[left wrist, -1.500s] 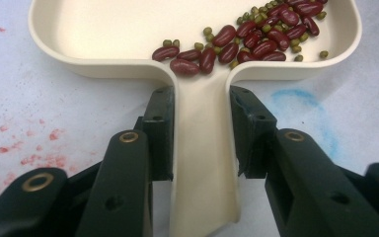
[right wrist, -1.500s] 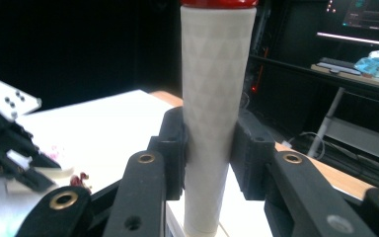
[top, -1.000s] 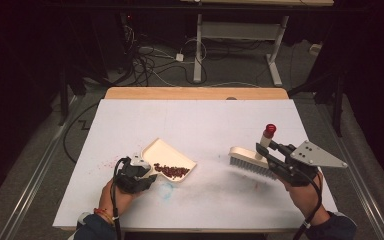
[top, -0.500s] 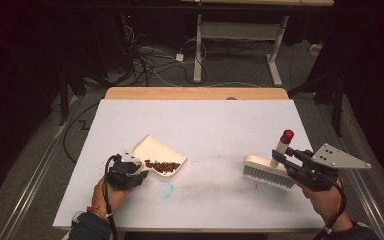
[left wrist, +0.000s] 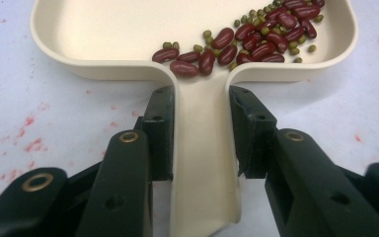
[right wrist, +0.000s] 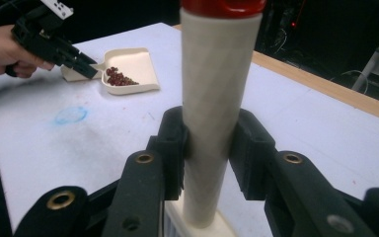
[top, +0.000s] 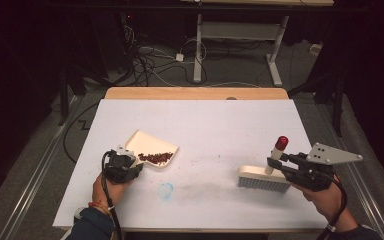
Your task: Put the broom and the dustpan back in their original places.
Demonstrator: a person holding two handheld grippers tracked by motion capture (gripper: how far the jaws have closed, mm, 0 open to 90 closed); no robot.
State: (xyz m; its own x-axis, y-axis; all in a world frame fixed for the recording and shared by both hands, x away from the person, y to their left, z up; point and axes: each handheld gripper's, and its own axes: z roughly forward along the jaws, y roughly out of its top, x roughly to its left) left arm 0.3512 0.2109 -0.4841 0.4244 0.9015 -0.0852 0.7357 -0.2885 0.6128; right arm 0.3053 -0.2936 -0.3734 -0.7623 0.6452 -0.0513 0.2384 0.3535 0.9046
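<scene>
On the white table [top: 200, 125], red and green beans [top: 156, 157] are already gathered in the cream plastic dustpan [top: 152, 148] at nine o'clock, its handle clamped by the left gripper [top: 130, 161]; emptying is judged left. The cream red-capped hand brush [top: 267, 175] at four o'clock is clamped by the right gripper [top: 275, 163].

dustpan [top: 152, 148]: cream, flat on the bench's left half, handle clamped
beans [left wrist: 256, 37]: dark red and small green, heaped inside dustpan
brush [top: 265, 177]: cream, red-capped handle upright, bristles down, bench's right

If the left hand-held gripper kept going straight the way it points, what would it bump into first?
Nothing soon, probably. The left hand-held gripper, already shut on the dustpan handle, would just push pan and beans across bare white table; depth is uncertain.
</scene>
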